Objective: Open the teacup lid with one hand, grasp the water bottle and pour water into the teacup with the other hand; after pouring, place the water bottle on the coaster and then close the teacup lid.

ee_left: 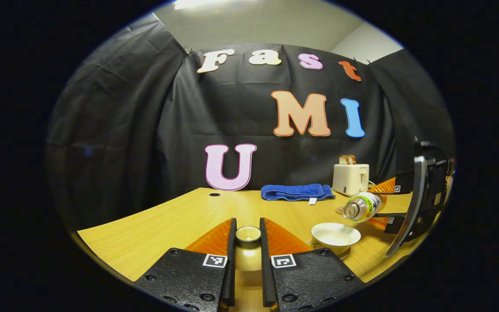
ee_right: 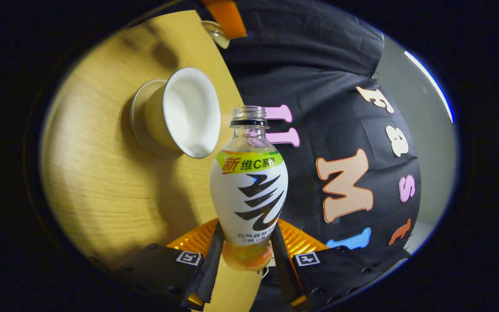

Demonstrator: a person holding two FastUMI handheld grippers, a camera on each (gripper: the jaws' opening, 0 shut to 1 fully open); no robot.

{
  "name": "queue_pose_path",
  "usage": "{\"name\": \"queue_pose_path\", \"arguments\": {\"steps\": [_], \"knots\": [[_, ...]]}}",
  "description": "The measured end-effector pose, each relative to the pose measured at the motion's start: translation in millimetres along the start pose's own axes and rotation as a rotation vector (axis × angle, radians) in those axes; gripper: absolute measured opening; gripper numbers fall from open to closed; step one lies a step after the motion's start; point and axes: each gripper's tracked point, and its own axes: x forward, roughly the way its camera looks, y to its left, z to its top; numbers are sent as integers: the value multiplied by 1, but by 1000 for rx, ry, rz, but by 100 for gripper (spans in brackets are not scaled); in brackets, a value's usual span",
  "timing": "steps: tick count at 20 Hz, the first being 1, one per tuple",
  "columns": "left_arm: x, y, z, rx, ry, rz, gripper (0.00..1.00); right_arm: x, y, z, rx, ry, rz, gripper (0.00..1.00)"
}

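Two grippers busy: left gripper (ee_left: 247,251) pinches the lid (ee_left: 248,234) low over the table (ee_left: 154,229), right gripper (ee_right: 244,260) clamps the bottle (ee_right: 249,190), tipped sideways with its open mouth just beside the cup (ee_left: 335,236). Risk: mouth looks off the rim, so water could spill on the table.

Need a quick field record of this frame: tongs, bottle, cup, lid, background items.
left tongs: shut on the lid, held off the cup
right tongs: shut on the bottle
bottle: uncapped, tipped sideways, mouth toward the cup
cup: open, on the table
pouring: no water stream visible
background: blue towel, toaster at the wall
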Motion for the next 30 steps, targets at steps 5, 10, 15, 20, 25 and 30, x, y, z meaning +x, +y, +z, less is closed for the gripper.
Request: {"name": "queue_pose_path", "arguments": {"steps": [5, 10, 15, 20, 25, 30], "knots": [[0, 0, 0, 2, -3, 0, 22, 2, 1, -5, 190, 15, 25, 66], [-1, -1, 0, 1, -3, -1, 22, 14, -17, -9, 356, 34, 34, 61], [-1, -1, 0, 2, -4, -1, 22, 21, -26, -17, 510, 48, 41, 65], [0, -1, 1, 2, -5, -2, 22, 38, -36, -25, 658, 62, 35, 61], [-1, -2, 0, 9, -6, -6, 22, 55, -53, -42, 796, 77, -9, 64], [-2, -2, 1, 11, -9, -9, 22, 81, -60, -71, 946, 117, -38, 66]]}}
